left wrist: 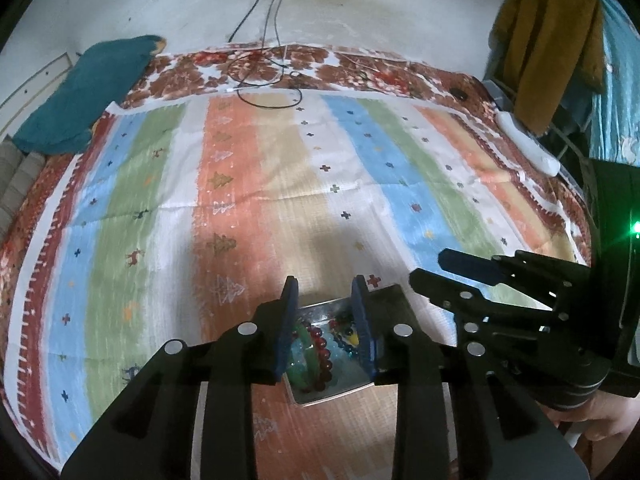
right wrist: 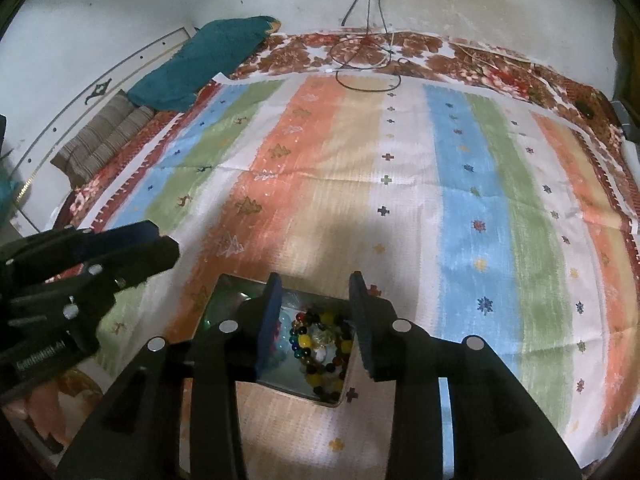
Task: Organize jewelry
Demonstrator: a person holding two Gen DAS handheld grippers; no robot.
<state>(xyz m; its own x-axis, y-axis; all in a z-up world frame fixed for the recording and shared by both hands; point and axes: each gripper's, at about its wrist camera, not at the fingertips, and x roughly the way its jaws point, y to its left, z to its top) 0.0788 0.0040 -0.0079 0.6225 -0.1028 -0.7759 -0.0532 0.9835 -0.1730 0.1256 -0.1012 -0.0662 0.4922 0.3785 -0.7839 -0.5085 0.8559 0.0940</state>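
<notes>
Beaded bracelets (right wrist: 320, 344) all sit in the shallow metal tin (left wrist: 340, 394) on the striped bedspread (left wrist: 280, 184); nothing left outside. Left claw (left wrist: 325, 320) and right claw (right wrist: 314, 320) narrowly parted, empty.

Bed largely free
Open striped cloth (right wrist: 400, 184) is seen ahead; passage is blocked only by the metal tray (right wrist: 224, 292) and far cables (right wrist: 360, 76).
</notes>
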